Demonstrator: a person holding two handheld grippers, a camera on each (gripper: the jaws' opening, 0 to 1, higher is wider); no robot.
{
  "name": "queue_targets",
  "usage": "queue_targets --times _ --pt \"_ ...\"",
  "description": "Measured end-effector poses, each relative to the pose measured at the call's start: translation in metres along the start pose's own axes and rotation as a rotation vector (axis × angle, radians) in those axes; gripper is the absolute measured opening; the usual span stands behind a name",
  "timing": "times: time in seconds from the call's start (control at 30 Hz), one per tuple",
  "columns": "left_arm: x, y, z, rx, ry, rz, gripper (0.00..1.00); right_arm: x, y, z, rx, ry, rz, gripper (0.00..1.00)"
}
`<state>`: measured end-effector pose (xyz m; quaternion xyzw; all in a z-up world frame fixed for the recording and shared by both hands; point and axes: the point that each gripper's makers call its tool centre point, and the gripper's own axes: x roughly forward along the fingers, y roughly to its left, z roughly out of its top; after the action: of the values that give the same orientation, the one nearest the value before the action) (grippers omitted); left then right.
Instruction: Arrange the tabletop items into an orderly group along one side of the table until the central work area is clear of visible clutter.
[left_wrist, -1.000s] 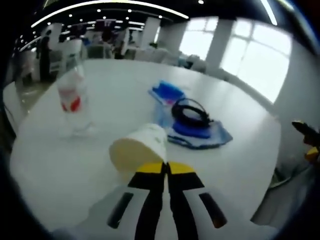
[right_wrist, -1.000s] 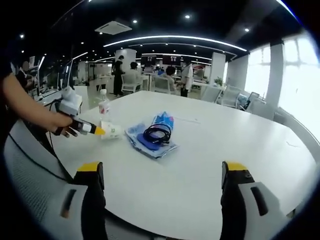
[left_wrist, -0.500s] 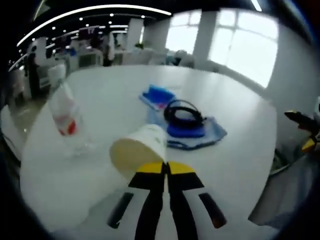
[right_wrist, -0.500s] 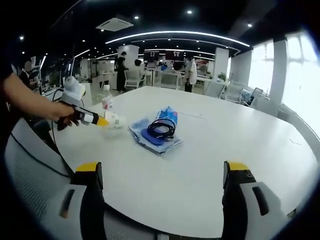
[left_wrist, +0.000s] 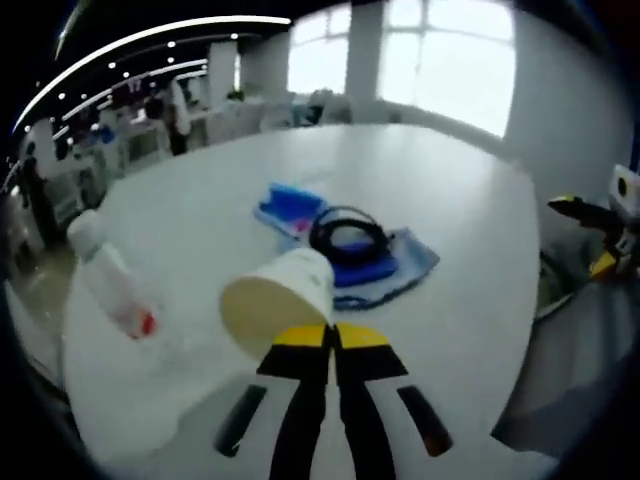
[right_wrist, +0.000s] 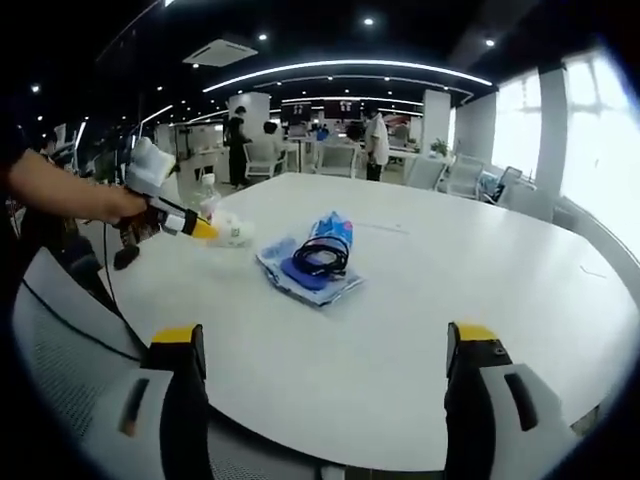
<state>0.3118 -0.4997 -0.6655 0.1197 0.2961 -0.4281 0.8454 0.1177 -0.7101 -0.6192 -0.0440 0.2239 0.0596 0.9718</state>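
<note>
Progress: early, by my judgement. 1 item is in hand, off the worktop (right_wrist: 430, 300); the others lie around the middle, not yet grouped at 1 side.
Left claw (left_wrist: 333, 335): jaws together, clamped on the rim wall of a paper cup (left_wrist: 278, 301), carried on its side above the worktop's near edge. In the right gripper view the same claw (right_wrist: 203, 229) holds the cup (right_wrist: 231, 230) at the left, a hand (right_wrist: 120, 206) behind it.
Right claw (right_wrist: 325, 345): jaws wide apart, holding nothing, low at the near edge.
Cup contents: mouth turned partly away; inside not visible, so I cannot tell.
Bottle (left_wrist: 110, 287): clear plastic, red label, near the left edge; blurred, contents unclear.
Middle pile: blue cloth (left_wrist: 400, 262) with a coiled black cable (left_wrist: 345, 232) on it, a blue packet (left_wrist: 290, 207) just beside.
Left to do: set the cup down, move the pile and packet to the chosen side.
</note>
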Motion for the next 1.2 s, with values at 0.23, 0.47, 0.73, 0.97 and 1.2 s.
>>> queue_targets --times 0.23,0.47,0.73,0.97,1.2 --pt "0.000 0.005 0.001 0.056 0.038 -0.017 0.00 0.000 -0.002 0.001 0.011 -0.007 -0.009 1.00" --pt "0.000 0.014 0.002 0.137 0.087 -0.025 0.00 0.001 -0.002 0.000 0.009 0.001 -0.010 1.00" --pt "0.001 0.024 -0.003 0.262 0.153 -0.032 0.00 0.001 -0.002 -0.002 0.009 0.010 -0.015 1.00" --pt "0.002 0.033 -0.006 0.369 0.201 -0.030 0.00 0.002 -0.004 -0.002 0.011 0.016 -0.020 1.00" --pt "0.002 0.044 -0.008 0.504 0.263 -0.035 0.00 0.002 -0.004 -0.004 0.015 0.027 -0.024 1.00"
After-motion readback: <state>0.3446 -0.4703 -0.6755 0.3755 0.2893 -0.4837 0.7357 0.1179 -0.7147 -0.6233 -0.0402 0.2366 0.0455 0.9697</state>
